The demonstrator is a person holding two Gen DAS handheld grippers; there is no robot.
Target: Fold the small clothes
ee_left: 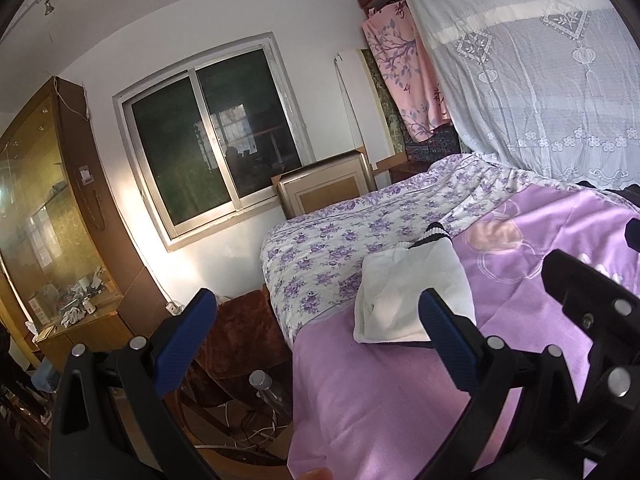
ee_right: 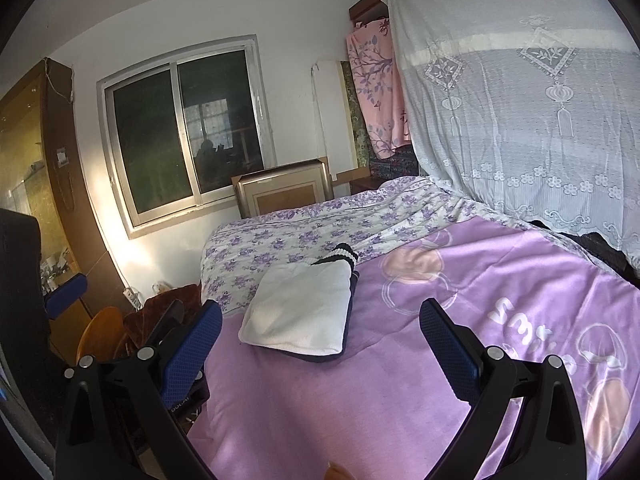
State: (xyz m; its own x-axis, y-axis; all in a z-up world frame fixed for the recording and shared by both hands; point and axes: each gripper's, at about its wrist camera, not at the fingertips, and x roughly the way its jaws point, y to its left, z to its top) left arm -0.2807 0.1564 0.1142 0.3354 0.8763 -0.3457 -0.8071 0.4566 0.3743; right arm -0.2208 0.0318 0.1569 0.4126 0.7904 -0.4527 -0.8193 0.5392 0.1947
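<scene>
Folded white garment (ee_right: 298, 308), dark-trimmed, on bed

Wide, bare purple blanket (ee_right: 360, 392) in the near and right part of the bed, open for a pass between both spread grippers. Blocked farther in by the folded white garment (ee_right: 300, 312) lying at the seam with the floral quilt (ee_right: 280, 236); free room on the quilt beyond it. Hemmed on the far right by the hanging lace curtain (ee_right: 520, 120), on the left by the bed edge, with a brown chair (ee_left: 236, 336) and floor cables (ee_left: 256, 432) below.
</scene>
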